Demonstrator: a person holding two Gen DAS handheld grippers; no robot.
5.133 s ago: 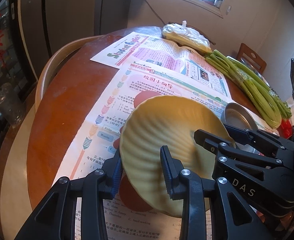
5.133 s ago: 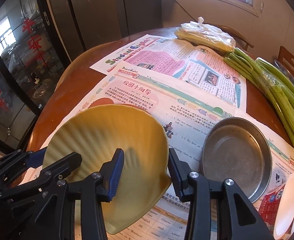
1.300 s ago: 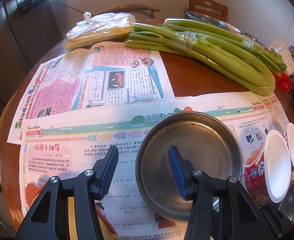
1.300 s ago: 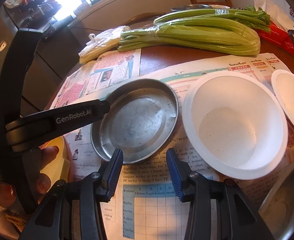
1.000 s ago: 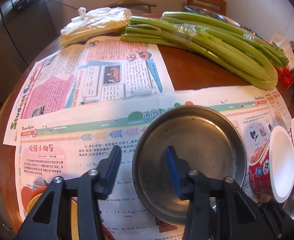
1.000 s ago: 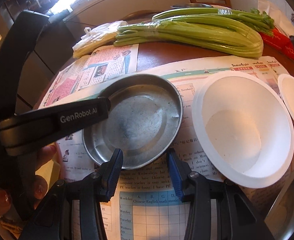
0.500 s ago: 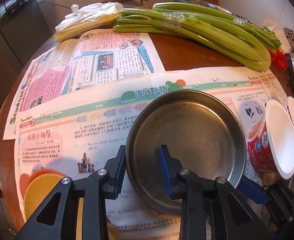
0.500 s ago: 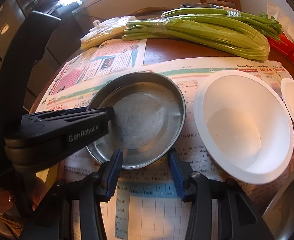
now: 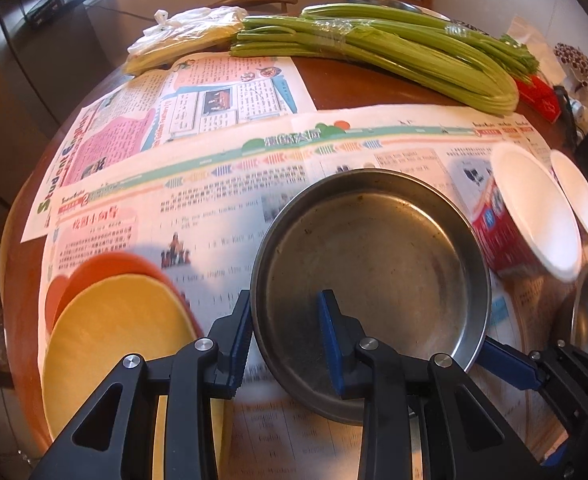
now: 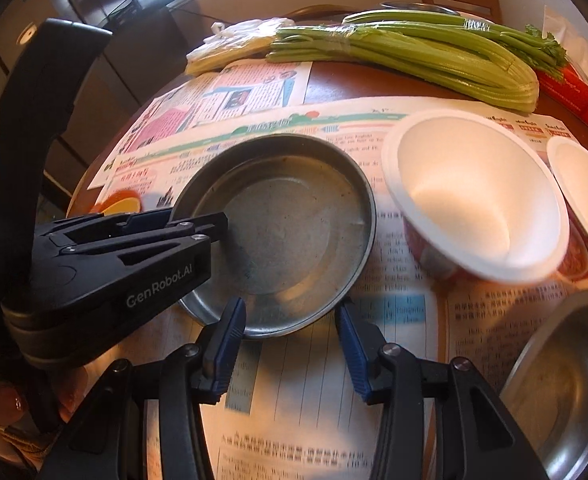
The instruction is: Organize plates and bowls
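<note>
Now the left tool (image 9: 284, 336) pinches the near-left rim of the steel pan (image 9: 373, 284), which sits flat, mouth up, on the newspapered surface (image 9: 214, 184), while the right tool (image 10: 290, 344) gapes empty just beside its rim.

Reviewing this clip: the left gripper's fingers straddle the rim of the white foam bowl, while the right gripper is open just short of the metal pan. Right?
Not quite. The left gripper straddles the rim of the metal pan, not the white foam bowl, which stands untouched to the pan's right. The left wrist view shows one finger outside the pan's rim and one inside. The rest holds: the right gripper is open just short of the pan.
</note>
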